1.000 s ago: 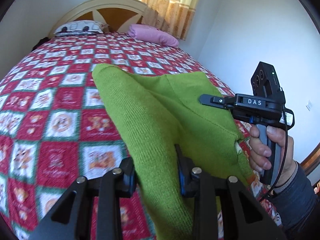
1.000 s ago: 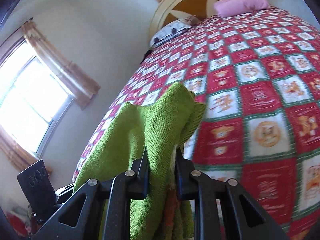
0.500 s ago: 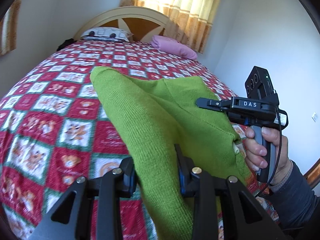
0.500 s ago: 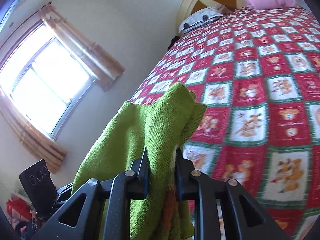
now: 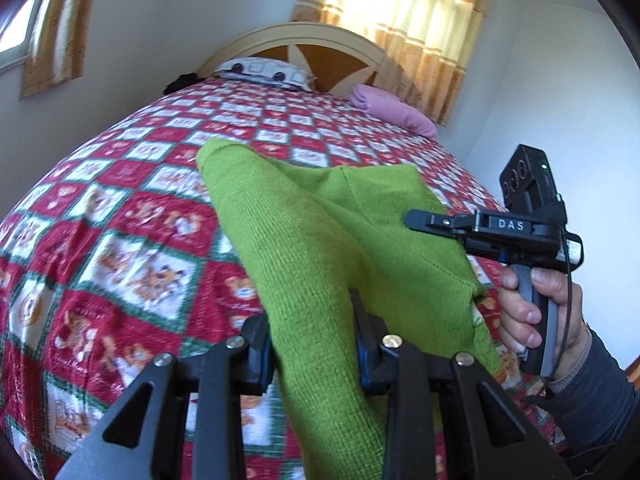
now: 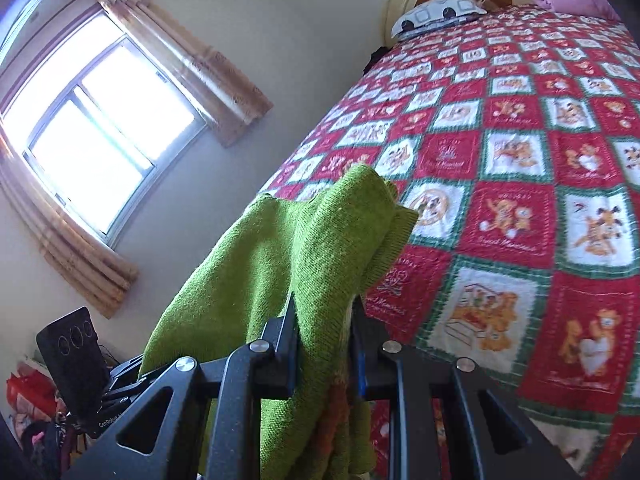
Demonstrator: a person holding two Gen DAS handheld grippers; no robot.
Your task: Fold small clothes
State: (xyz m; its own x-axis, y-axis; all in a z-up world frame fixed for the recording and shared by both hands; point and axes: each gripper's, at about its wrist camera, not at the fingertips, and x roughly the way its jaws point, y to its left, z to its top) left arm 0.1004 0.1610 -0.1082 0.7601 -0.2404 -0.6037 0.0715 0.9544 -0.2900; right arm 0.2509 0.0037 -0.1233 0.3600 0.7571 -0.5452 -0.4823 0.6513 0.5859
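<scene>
A small green knit garment [image 5: 320, 248] hangs in the air above the bed, held by both grippers. My left gripper [image 5: 316, 336] is shut on one part of it. My right gripper [image 6: 324, 340] is shut on a bunched part of the green garment [image 6: 320, 248]. In the left wrist view the right gripper [image 5: 416, 222] shows at the right, held by a hand, its fingers against the cloth. In the right wrist view the left gripper's body [image 6: 80, 360] shows at the lower left, fingertips hidden behind cloth.
The bed has a red, green and white checked quilt [image 5: 120, 240]. A patterned pillow [image 5: 264, 72] and a pink pillow [image 5: 392, 112] lie by the wooden headboard [image 5: 320, 56]. A curtained window [image 6: 92, 136] is on the left wall.
Both grippers have lifted and tilted upward with the garment still held; more wall, window and curtains show now. The grips have not changed.
</scene>
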